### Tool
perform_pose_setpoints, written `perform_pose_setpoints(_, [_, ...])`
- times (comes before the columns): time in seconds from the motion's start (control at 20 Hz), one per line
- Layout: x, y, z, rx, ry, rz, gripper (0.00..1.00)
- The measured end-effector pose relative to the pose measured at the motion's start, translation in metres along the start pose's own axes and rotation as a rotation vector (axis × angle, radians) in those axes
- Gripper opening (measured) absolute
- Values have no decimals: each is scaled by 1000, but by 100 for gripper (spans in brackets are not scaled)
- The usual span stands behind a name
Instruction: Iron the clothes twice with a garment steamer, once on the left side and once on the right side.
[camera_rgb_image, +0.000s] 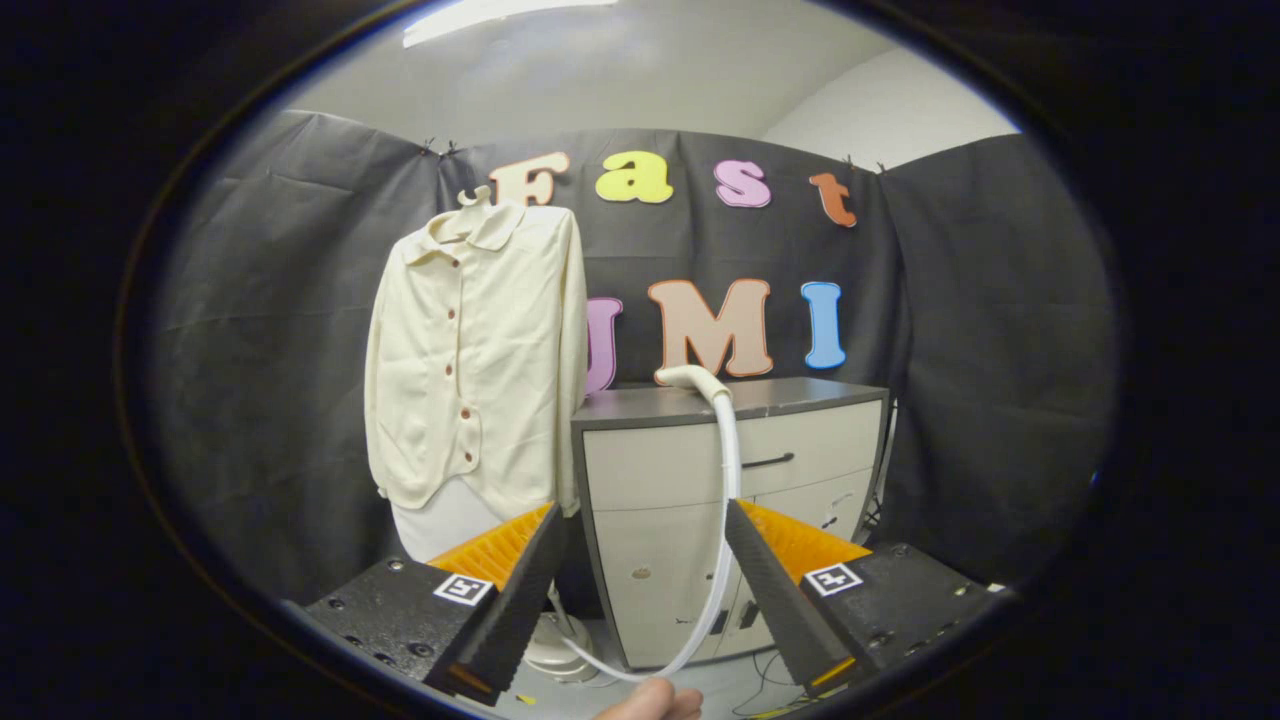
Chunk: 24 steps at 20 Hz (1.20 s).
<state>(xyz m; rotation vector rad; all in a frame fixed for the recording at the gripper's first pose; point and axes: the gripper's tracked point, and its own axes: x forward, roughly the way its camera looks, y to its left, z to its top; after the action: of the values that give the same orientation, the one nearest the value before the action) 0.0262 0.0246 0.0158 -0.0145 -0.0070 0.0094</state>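
The gripper (645, 520) is open and empty; the steamer head (692, 379) lies on the cabinet (720, 450) at frame centre, beyond the fingers, with the shirt (470, 360) hanging upper left

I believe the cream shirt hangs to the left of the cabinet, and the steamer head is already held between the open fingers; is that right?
Not quite. In the gripper view the steamer head lies on top of the cabinet, beyond the open gripper, which holds nothing. The cream shirt does hang left of the cabinet.

Cream buttoned shirt (475, 360) hanging upright; white steamer head (692, 379) atop cabinet beside it.
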Motion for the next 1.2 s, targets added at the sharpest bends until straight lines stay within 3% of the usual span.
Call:
perform_pose_setpoints(0.45, [43, -6, 0, -19, 15, -35, 98])
perform_pose_setpoints(1.2, [217, -62, 71, -62, 18, -69, 98])
